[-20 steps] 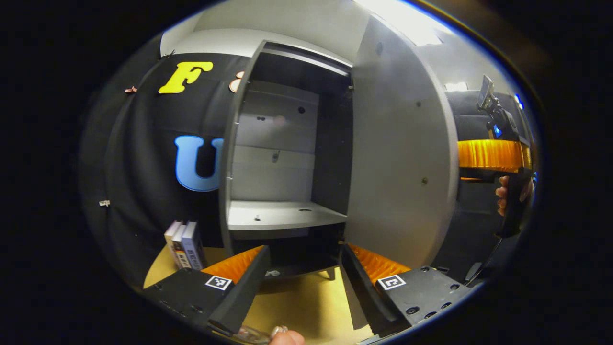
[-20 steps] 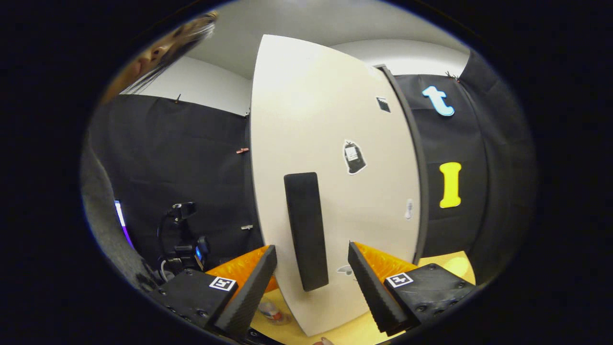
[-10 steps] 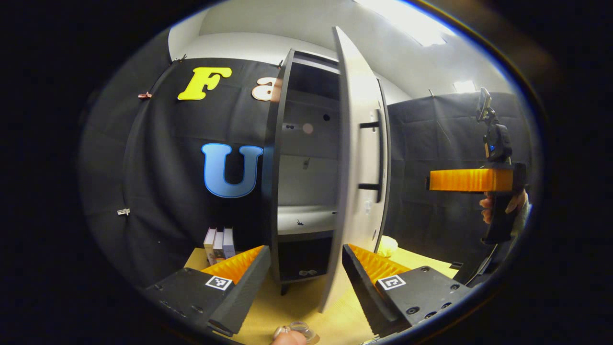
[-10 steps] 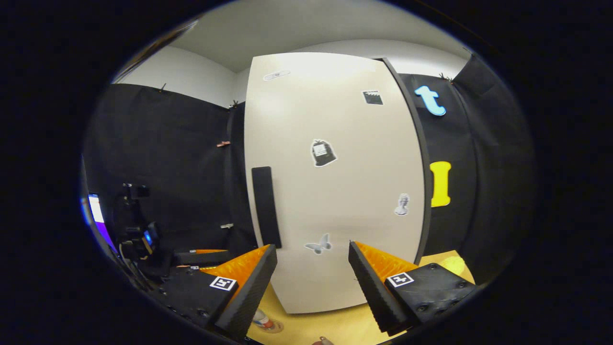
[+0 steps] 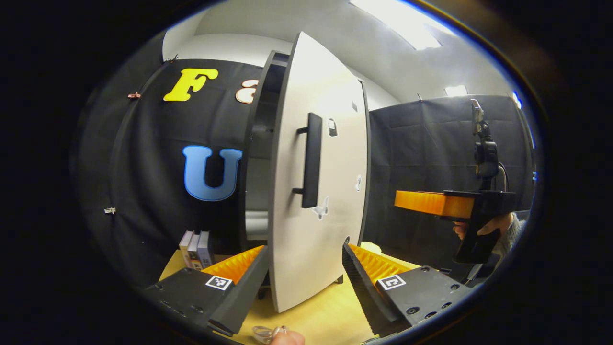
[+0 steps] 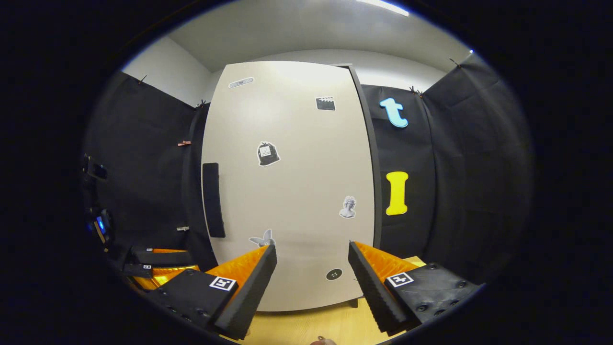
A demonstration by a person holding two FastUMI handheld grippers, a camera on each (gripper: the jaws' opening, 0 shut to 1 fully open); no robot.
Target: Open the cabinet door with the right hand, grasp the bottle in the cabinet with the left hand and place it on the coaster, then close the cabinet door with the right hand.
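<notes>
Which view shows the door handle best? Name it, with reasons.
The left gripper view: the door handle stands out from the cabinet door, both mounts visible. The right gripper view shows it face-on, a flat dark bar.

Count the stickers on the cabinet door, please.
6 in the right gripper view: an oval top left, a clapperboard top right, a bag, a bust, a butterfly and a round one lowest. The jaws may hide more.

books [image 5: 195, 248] upright, wooden tabletop [image 5: 316, 318]

The cabinet door [image 5: 316, 191] hides most of the cabinet's inside.
</notes>
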